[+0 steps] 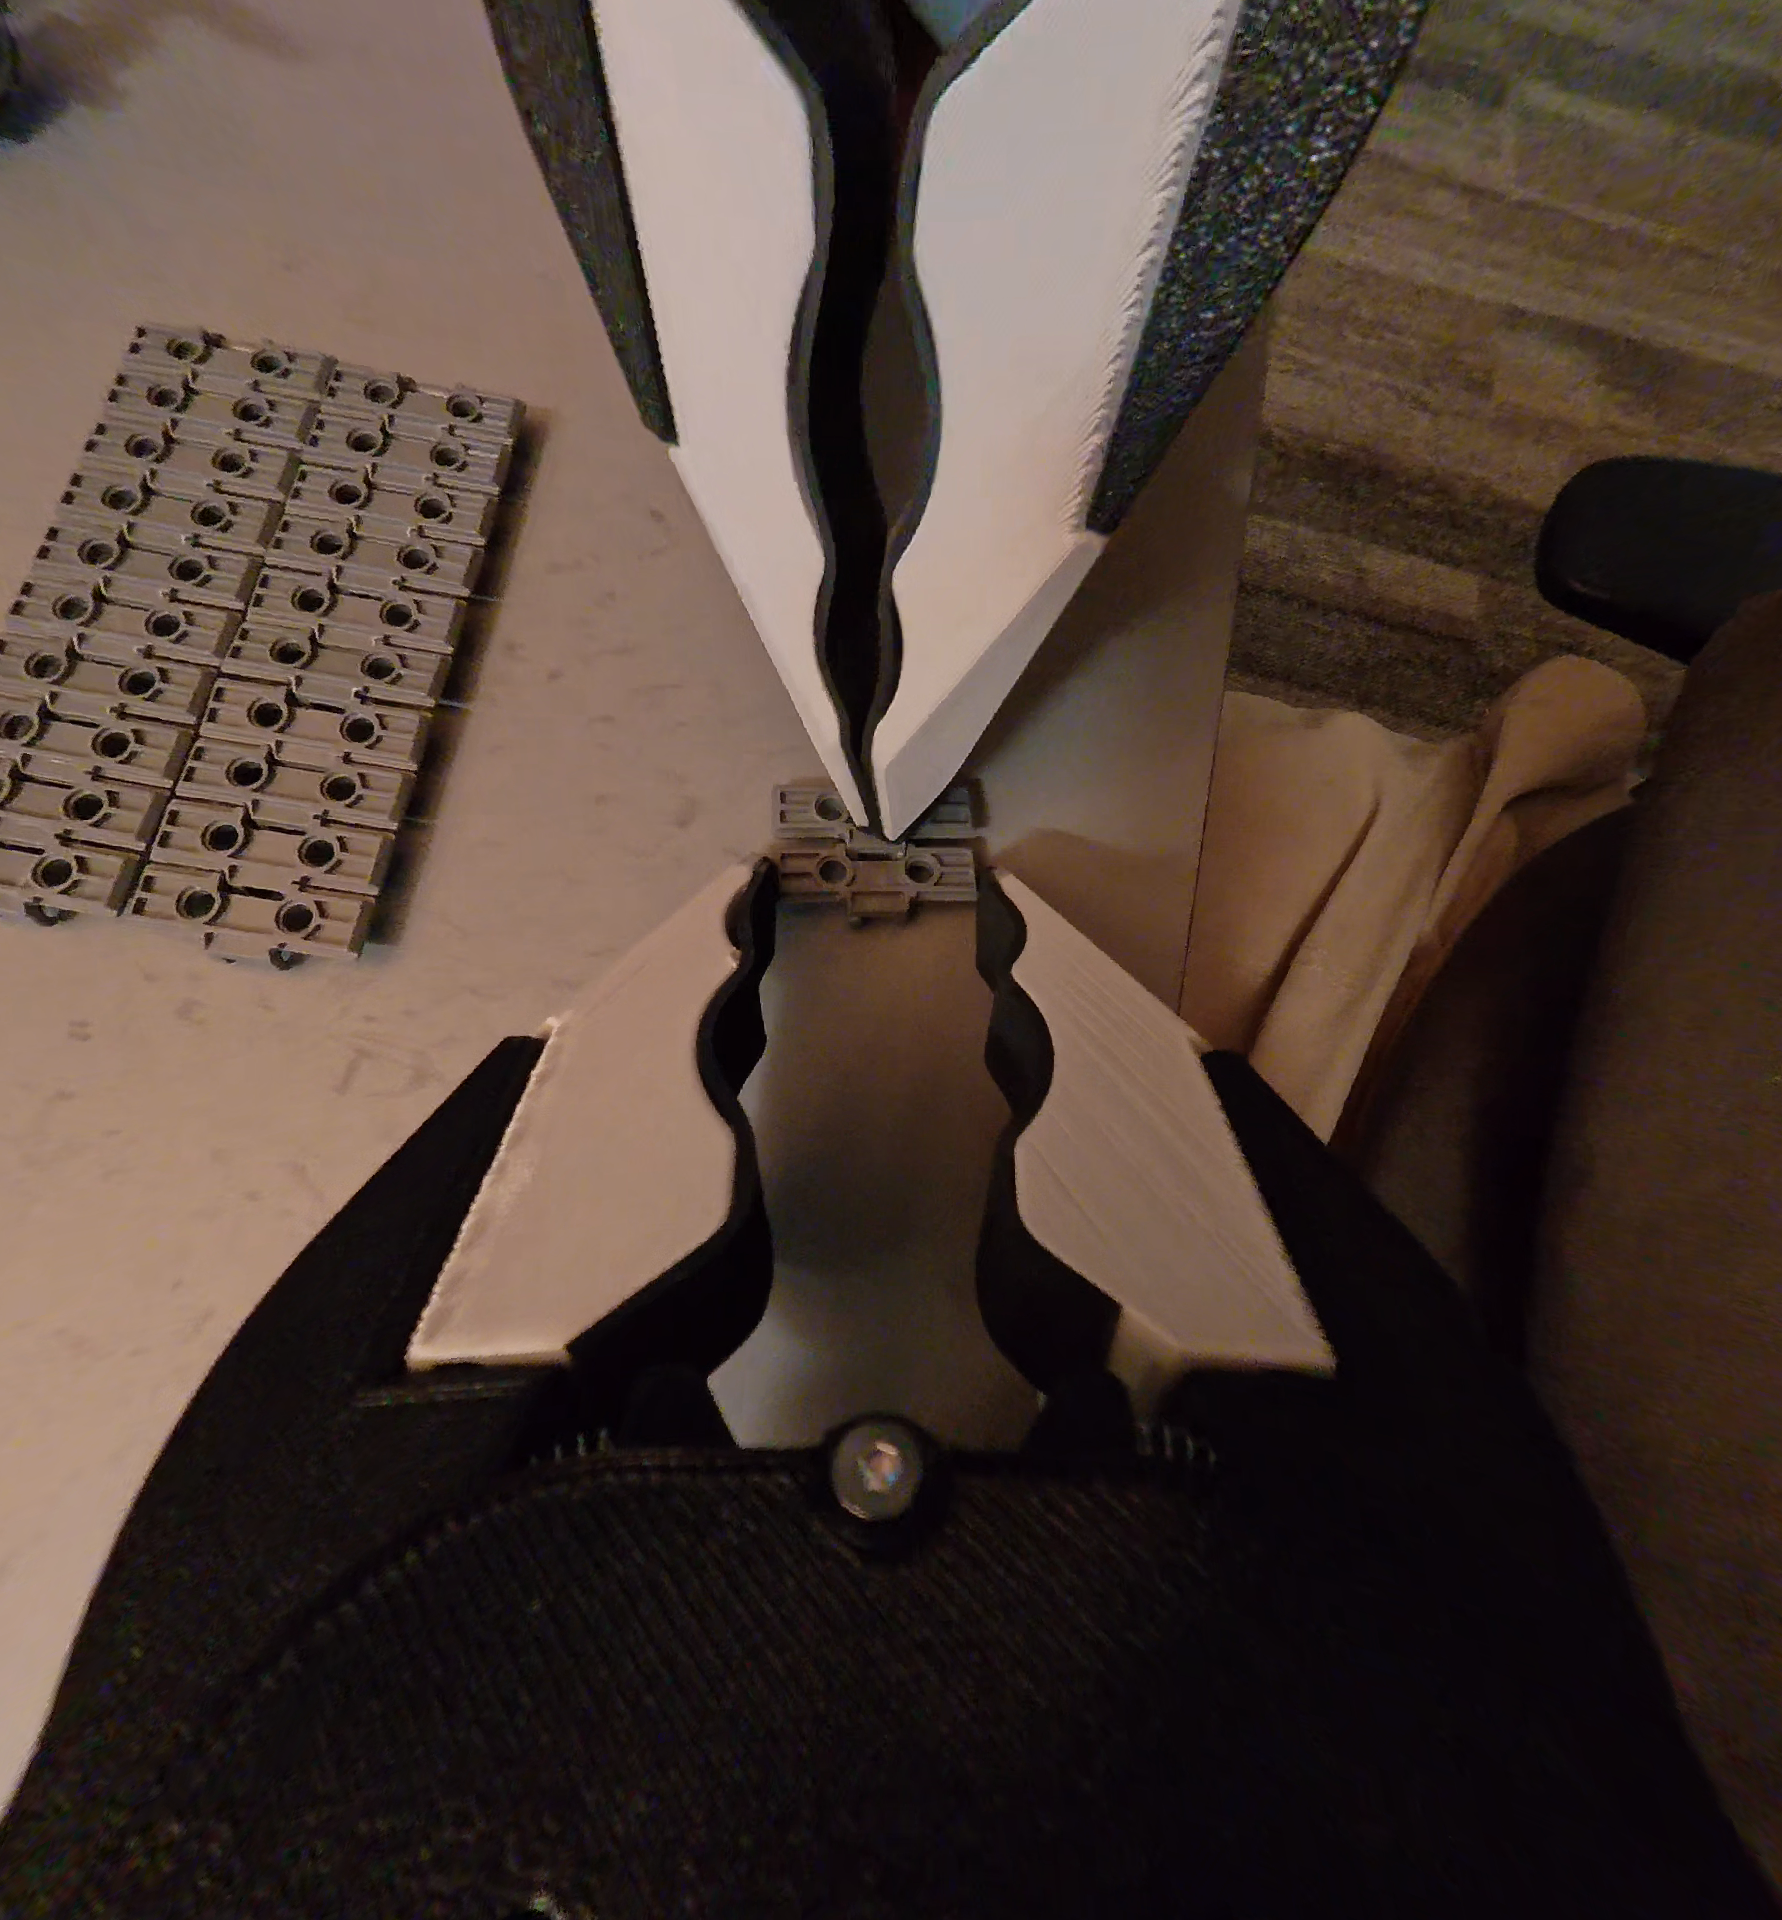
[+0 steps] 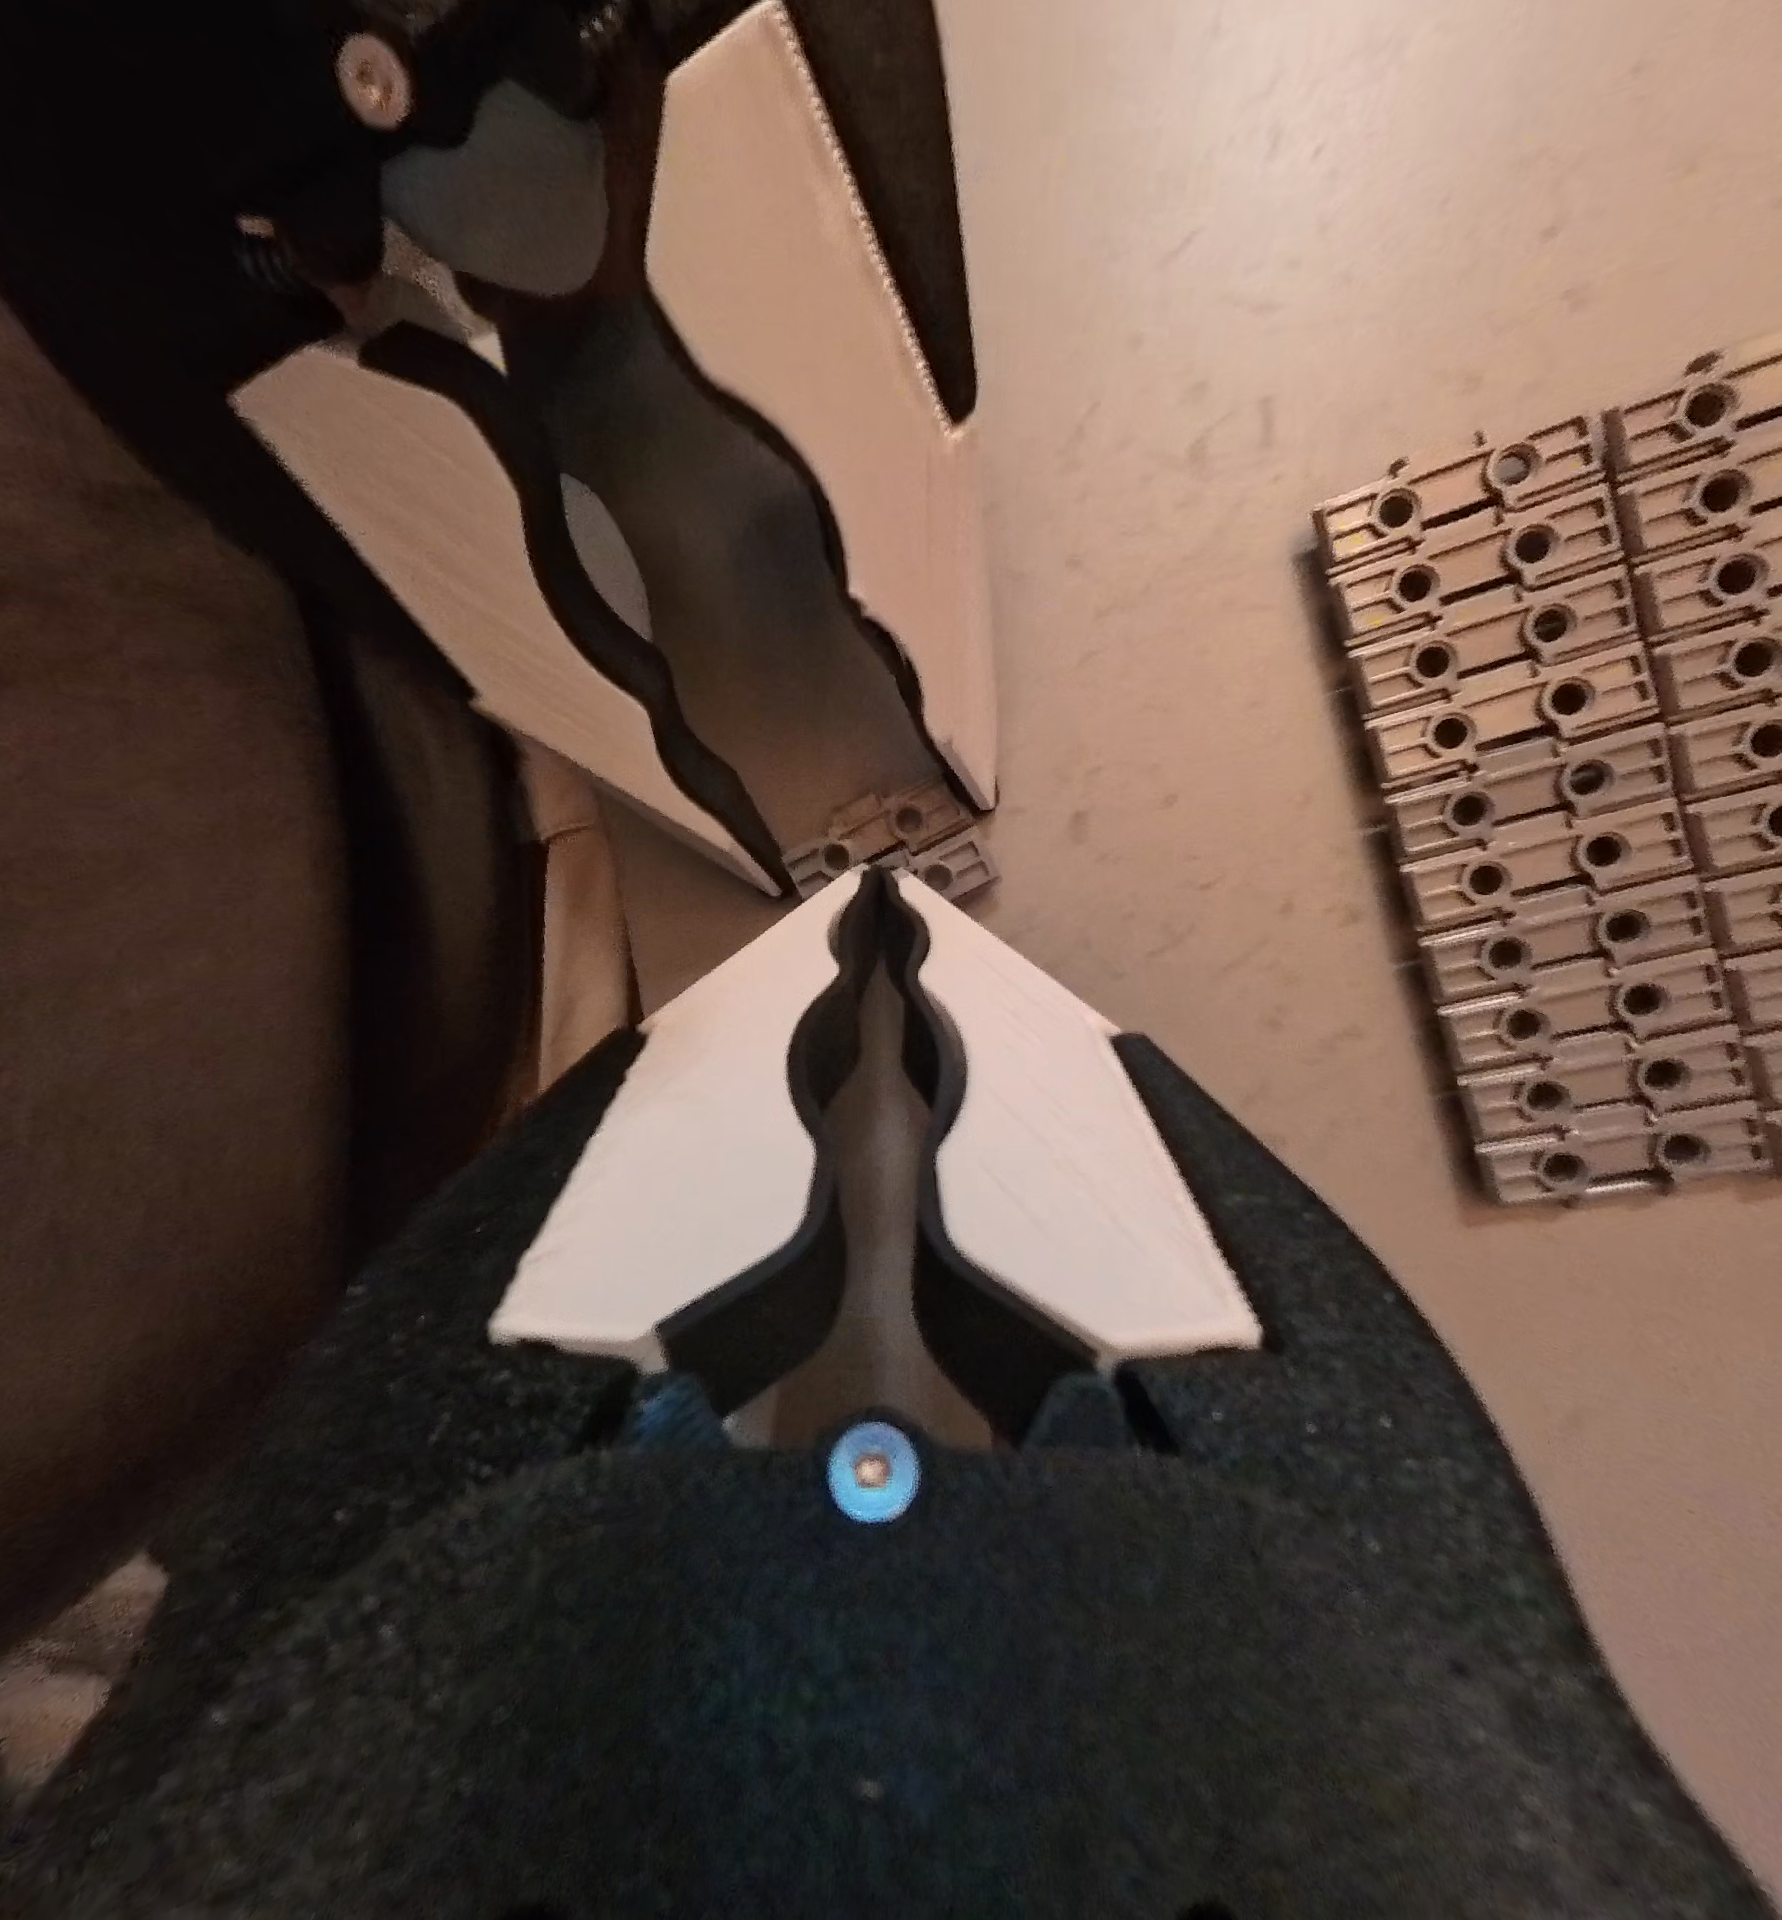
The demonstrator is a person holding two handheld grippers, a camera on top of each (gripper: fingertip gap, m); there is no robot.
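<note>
A small block piece (image 1: 874, 871) sits between the left gripper's (image 1: 874, 883) fingertips, the right gripper (image 1: 871, 821) meets it tip-first from the far side, and a mat of joined blocks (image 1: 212, 634) lies on the table (image 1: 347, 1091) well off to the left gripper's left.

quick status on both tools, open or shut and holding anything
Left tool: shut on the small grey link piece, gripping its two ends.
Right tool: shut, tips pressed at the middle of that piece; whether it pinches anything cannot be told.
</note>
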